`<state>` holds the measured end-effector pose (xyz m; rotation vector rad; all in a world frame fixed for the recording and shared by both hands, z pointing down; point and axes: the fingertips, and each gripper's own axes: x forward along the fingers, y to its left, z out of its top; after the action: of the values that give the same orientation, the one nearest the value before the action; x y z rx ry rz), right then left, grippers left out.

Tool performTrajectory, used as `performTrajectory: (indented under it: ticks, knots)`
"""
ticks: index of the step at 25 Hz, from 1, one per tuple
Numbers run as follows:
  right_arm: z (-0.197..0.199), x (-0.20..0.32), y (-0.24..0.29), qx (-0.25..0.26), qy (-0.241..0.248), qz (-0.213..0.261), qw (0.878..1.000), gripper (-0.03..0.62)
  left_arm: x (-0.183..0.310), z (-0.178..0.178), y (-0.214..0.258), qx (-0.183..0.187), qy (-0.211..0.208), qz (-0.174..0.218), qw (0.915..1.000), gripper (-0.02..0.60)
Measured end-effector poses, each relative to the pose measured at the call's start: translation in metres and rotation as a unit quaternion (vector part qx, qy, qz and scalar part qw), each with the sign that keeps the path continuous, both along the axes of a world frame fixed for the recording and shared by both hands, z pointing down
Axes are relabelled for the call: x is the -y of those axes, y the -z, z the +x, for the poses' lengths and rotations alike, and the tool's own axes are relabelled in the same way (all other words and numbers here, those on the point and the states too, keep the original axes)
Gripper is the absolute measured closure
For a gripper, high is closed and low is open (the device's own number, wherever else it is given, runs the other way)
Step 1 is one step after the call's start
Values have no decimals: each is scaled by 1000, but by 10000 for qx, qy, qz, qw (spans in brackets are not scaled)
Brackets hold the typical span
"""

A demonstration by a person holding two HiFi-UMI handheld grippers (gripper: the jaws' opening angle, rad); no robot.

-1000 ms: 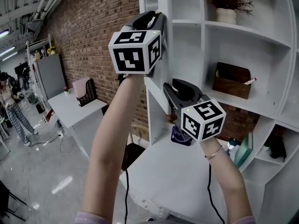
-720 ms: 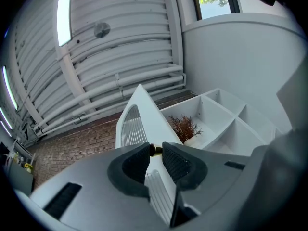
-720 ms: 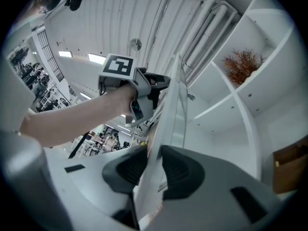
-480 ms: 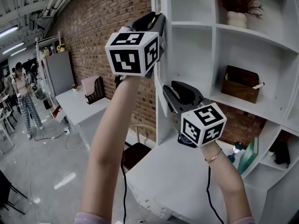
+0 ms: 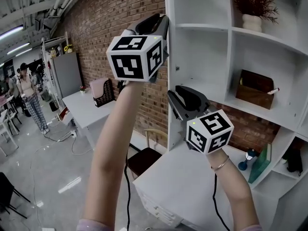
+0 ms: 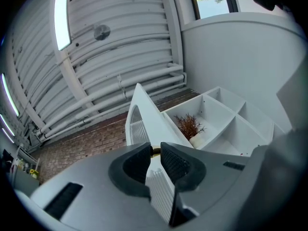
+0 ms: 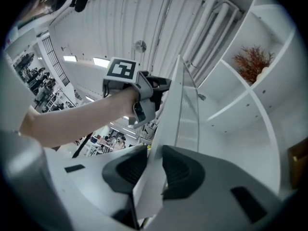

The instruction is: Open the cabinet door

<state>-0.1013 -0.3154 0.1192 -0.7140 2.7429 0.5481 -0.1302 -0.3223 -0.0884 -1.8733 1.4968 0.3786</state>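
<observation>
Standing ajar, the white ribbed cabinet door (image 7: 187, 114) is clamped by jaws of the right gripper (image 7: 153, 170) and just-closing left gripper (image 6: 154, 153).

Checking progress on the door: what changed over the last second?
The cabinet door swung further open, carried by the left hand-held gripper, whose jaws have just been closing on its edge, and the right hand-held gripper, gripping as before. The potted plant and wooden box stayed put.

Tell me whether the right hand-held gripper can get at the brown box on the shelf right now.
Probably not yet: the right hand-held gripper is clamped on the cabinet door. The brown box sits in an open compartment with nothing in front, so once released the way looks free.
</observation>
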Motion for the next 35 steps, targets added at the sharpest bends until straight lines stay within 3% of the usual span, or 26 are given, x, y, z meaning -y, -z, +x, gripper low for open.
performTrajectory:
  ticks: [6, 35]
  knots:
    - [-21, -6, 1, 54, 211, 28, 9998, 502, -4, -22, 0, -84, -102, -29, 9999, 535]
    - [-126, -11, -2, 102, 768, 334, 9964, 502, 0, -132, -4, -189, 391, -9, 9991, 572]
